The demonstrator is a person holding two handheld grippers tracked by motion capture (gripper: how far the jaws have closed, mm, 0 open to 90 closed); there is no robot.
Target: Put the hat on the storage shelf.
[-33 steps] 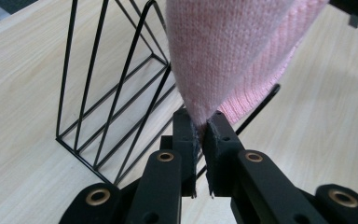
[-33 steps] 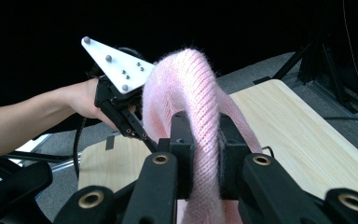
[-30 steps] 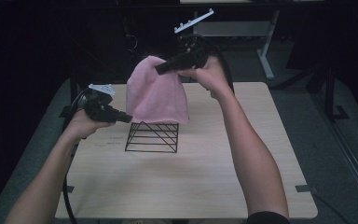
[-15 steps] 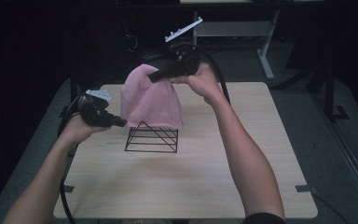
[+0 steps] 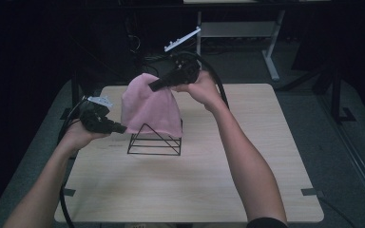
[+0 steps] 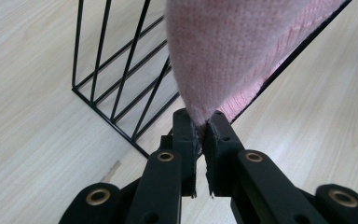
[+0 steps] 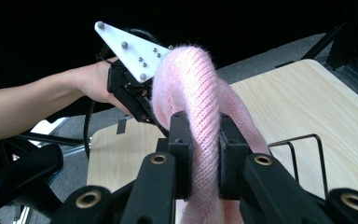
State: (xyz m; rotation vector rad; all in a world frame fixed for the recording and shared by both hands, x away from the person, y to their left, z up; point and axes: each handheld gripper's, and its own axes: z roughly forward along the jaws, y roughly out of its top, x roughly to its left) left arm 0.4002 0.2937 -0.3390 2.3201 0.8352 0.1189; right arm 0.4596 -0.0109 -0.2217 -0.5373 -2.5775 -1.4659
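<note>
A pink knitted cloth (image 5: 149, 107) hangs draped over a black wire rack (image 5: 154, 140) standing on the wooden table (image 5: 247, 156). My right gripper (image 5: 153, 87) is shut on the cloth's upper fold (image 7: 200, 135), holding it up above the rack. My left gripper (image 5: 122, 128) is shut on the cloth's lower left corner (image 6: 205, 112), close beside the rack's wires (image 6: 116, 88). In the right gripper view the left gripper (image 7: 142, 114) with its grey plate sits just behind the cloth.
A white-legged stand (image 5: 271, 47) sits on the dark floor beyond the table's far edge. Black cables (image 5: 218, 85) trail from both grippers. Bare tabletop stretches in front of and to the right of the rack.
The right gripper has carried the cloth's top leftward and a little lower over the rack. The left gripper has stayed near the cloth's lower left corner.
</note>
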